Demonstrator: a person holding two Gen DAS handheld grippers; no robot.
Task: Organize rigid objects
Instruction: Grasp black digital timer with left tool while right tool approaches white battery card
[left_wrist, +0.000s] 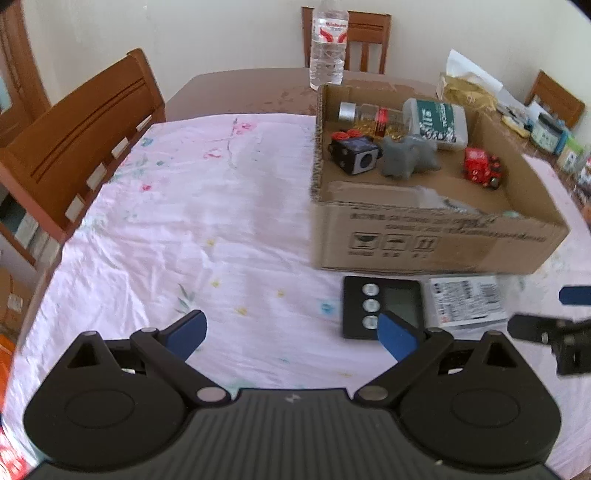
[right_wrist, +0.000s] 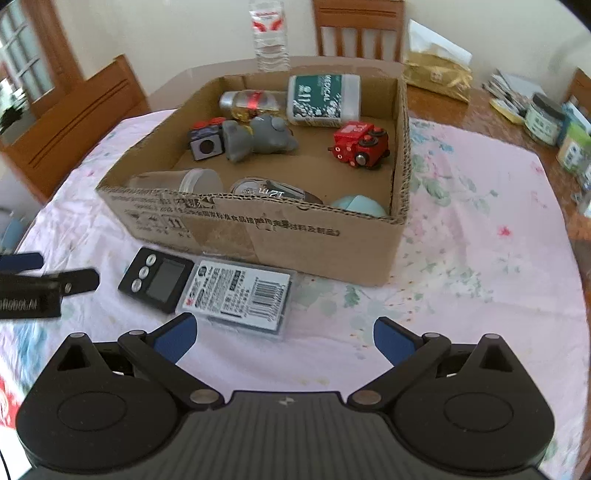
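A cardboard box (right_wrist: 295, 240) (left_wrist: 424, 240) stands on the pink tablecloth. It holds a red toy train (right_wrist: 360, 146), a grey toy animal (right_wrist: 255, 138), a black cube (right_wrist: 207, 144), a green-labelled white bottle (right_wrist: 323, 99), a glass jar and several other items. In front of the box lie a black digital timer (right_wrist: 157, 278) (left_wrist: 382, 306) and a clear flat case with a white label (right_wrist: 240, 295) (left_wrist: 467, 301). My left gripper (left_wrist: 291, 334) is open and empty, left of the timer. My right gripper (right_wrist: 284, 338) is open and empty, just before the case.
A water bottle (left_wrist: 328, 44) stands behind the box. Wooden chairs (left_wrist: 77, 136) ring the table. Jars, packets and a gold bag (right_wrist: 436, 74) crowd the far right side. The other gripper shows at the left edge of the right wrist view (right_wrist: 37, 284).
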